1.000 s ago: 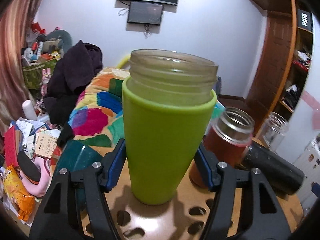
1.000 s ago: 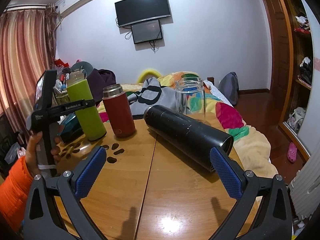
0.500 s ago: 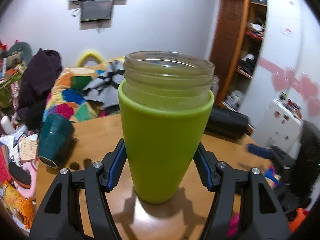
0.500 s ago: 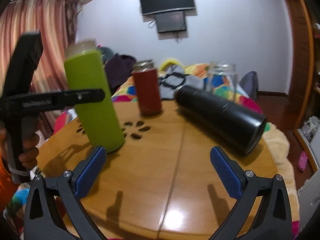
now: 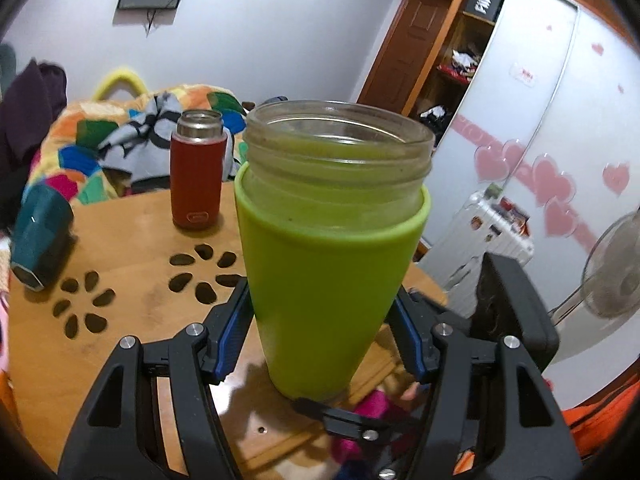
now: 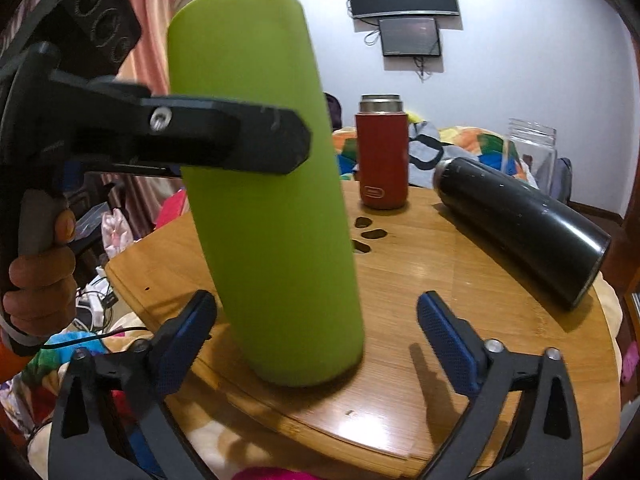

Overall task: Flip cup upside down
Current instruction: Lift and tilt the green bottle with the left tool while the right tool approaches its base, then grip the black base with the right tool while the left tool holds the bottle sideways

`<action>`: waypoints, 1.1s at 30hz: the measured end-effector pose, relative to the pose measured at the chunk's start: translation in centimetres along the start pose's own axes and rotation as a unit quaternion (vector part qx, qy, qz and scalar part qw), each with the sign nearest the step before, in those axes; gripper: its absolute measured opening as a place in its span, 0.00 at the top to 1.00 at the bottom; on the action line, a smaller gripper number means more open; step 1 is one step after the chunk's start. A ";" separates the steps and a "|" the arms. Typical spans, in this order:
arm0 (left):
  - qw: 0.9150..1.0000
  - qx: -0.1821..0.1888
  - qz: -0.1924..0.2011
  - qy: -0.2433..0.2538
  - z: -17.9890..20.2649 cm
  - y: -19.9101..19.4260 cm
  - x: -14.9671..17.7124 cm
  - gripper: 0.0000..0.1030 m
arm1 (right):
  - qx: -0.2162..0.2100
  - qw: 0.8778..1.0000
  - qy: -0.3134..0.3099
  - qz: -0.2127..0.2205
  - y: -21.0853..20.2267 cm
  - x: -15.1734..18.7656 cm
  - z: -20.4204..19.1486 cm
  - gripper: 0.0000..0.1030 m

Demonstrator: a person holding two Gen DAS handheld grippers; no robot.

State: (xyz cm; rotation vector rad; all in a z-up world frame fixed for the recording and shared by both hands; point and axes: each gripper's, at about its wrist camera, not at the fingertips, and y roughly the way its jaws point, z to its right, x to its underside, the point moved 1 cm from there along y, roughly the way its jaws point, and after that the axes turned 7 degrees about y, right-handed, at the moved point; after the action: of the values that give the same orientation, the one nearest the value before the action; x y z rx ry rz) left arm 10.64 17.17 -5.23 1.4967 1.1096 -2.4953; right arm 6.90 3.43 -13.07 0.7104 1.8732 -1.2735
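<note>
Left wrist: red flask [image 5: 196, 170] and tipped teal cup [image 5: 40, 236] toward counter [image 5: 132, 248] far edge; "FIIIO" on shelf box [image 5: 484, 0]. Left hand-held gripper [image 5: 320, 340] clamped on green cup [image 5: 328, 264], mouth up.

Right wrist: black flask [image 6: 520, 228] lying by right edge. Right hand-held gripper [image 6: 316, 336] spread apart around cup base near front edge.

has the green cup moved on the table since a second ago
Yes. In the right wrist view the green cup, clamped by the left gripper, has come from beside the red flask toward the table's near edge.
</note>
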 end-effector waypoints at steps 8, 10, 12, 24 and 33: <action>0.994 0.055 0.018 -0.089 -2.8 -0.2 0.6 0.38 | -0.006 1.000 -0.012 -0.009 0.6 0.1 -0.9 0.33; 0.992 0.064 0.023 -0.107 -3.5 -0.1 0.8 0.38 | -0.001 1.000 -0.017 -0.006 0.5 0.3 -1.1 0.34; 0.988 0.076 0.028 -0.131 -4.4 -0.1 1.1 0.38 | 0.004 1.000 -0.023 -0.004 0.4 0.3 -1.3 0.34; 0.960 0.117 0.025 -0.254 -9.1 1.2 3.0 0.37 | 0.006 0.999 -0.045 0.005 0.1 0.2 -2.1 0.38; 0.951 0.114 0.003 -0.288 -10.1 2.5 3.7 0.33 | -0.006 0.999 -0.033 0.002 0.2 0.2 -1.7 0.39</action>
State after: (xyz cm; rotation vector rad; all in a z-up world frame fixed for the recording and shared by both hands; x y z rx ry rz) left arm 17.19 22.41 -12.37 0.6908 0.7324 -2.8418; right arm 6.48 5.12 -12.91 0.6572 1.8237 -1.2669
